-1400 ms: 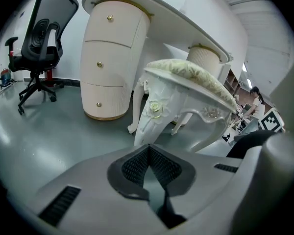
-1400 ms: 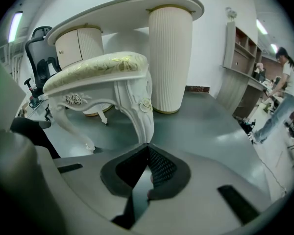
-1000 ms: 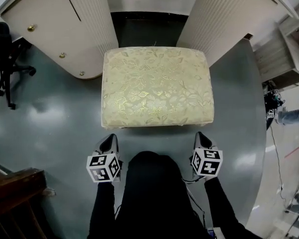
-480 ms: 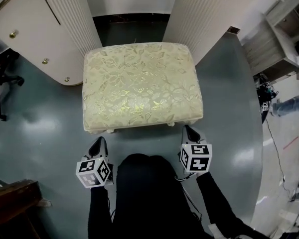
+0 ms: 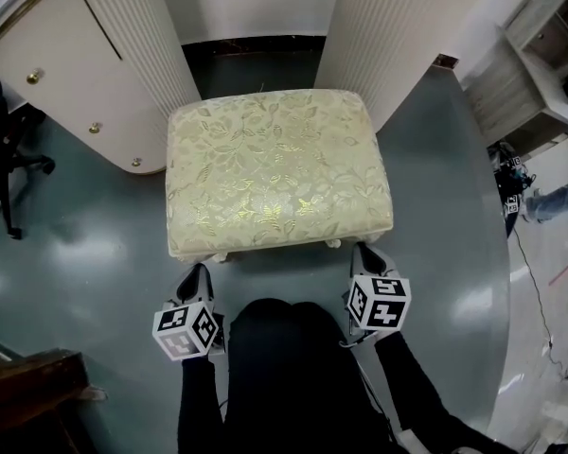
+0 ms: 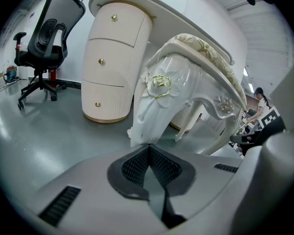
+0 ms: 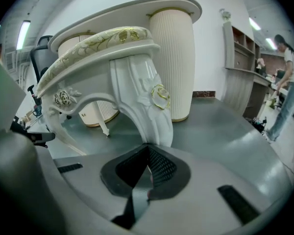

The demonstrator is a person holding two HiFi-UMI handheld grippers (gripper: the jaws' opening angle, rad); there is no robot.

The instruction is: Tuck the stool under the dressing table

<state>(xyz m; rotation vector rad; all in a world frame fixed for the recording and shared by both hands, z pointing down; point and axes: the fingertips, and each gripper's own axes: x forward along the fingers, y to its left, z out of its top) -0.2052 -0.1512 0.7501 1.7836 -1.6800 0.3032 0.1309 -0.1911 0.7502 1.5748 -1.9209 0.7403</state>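
The stool (image 5: 279, 168) has a cream cushion with a gold leaf pattern and white carved legs. It stands on the grey floor in front of the gap between the dressing table's two ribbed pedestals (image 5: 104, 74), its far edge at the mouth of the gap. My left gripper (image 5: 197, 270) is at the stool's near left corner and my right gripper (image 5: 363, 250) at the near right corner. In the left gripper view the shut gripper (image 6: 149, 147) touches a carved leg (image 6: 154, 102). In the right gripper view the shut gripper (image 7: 148, 146) meets the other near leg (image 7: 147, 97).
A black office chair (image 5: 5, 149) stands left of the table. Dark wooden furniture (image 5: 28, 386) is at the lower left. Grey shelving (image 5: 540, 55) and a floor cable (image 5: 530, 282) are on the right. A person (image 7: 286, 82) stands far right.
Both grippers have come forward from just short of the stool to its near legs. The stool sits slightly nearer the gap between the pedestals.
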